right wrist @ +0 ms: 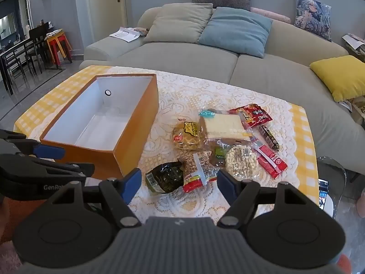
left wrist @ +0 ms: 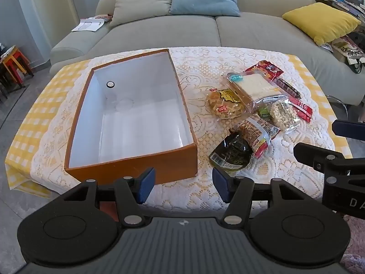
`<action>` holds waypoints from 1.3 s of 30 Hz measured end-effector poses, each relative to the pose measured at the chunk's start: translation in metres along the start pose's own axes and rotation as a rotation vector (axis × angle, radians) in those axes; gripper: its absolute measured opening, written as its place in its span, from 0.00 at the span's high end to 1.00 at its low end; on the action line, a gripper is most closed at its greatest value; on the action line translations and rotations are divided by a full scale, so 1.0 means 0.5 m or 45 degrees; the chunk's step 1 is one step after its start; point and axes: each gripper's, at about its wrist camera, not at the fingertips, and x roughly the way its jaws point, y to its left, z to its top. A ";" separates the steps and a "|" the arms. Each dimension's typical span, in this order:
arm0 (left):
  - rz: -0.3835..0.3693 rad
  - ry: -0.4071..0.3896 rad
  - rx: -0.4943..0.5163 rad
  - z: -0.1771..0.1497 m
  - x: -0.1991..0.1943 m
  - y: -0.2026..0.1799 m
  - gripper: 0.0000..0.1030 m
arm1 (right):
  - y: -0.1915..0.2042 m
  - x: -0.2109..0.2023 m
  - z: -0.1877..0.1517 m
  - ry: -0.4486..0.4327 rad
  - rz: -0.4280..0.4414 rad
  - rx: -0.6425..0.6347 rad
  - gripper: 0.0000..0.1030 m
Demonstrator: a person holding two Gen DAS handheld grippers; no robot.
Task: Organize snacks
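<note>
An orange box (left wrist: 159, 166) (right wrist: 146, 111) with a white, bare inside stands on the left of the table. To its right lies a heap of snacks: a dark green packet (left wrist: 230, 153) (right wrist: 163, 178), a bagged bun with a red label (right wrist: 197, 171), a yellow-labelled pastry (left wrist: 224, 104) (right wrist: 188, 134), a wrapped sandwich (left wrist: 253, 84) (right wrist: 224, 125), a round rice cracker (right wrist: 241, 162), red packets (right wrist: 255, 114). My left gripper (left wrist: 183, 186) hangs open above the table's near edge, by the box's near right corner. My right gripper (right wrist: 179, 188) stands open just short of the dark green packet. Neither holds anything.
The table wears a white lace cloth (left wrist: 205, 64) over yellow check. A grey sofa (left wrist: 182, 29) with cushions runs behind it. Stools (right wrist: 58, 45) and dark dining chairs stand at the far left. A clear chair (right wrist: 330, 173) sits by the table's right corner.
</note>
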 end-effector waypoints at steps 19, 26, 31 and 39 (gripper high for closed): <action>0.014 0.009 -0.004 0.001 0.002 -0.001 0.34 | 0.000 0.006 -0.002 0.026 0.005 0.007 0.31; 0.010 0.011 -0.009 -0.001 0.004 0.003 0.34 | 0.001 0.008 -0.003 0.032 0.006 0.009 0.30; 0.011 0.011 -0.010 -0.002 0.004 0.003 0.34 | 0.002 0.008 -0.003 0.034 0.007 0.009 0.30; 0.011 0.012 -0.009 -0.002 0.005 0.004 0.34 | 0.003 0.008 -0.004 0.035 0.006 0.008 0.30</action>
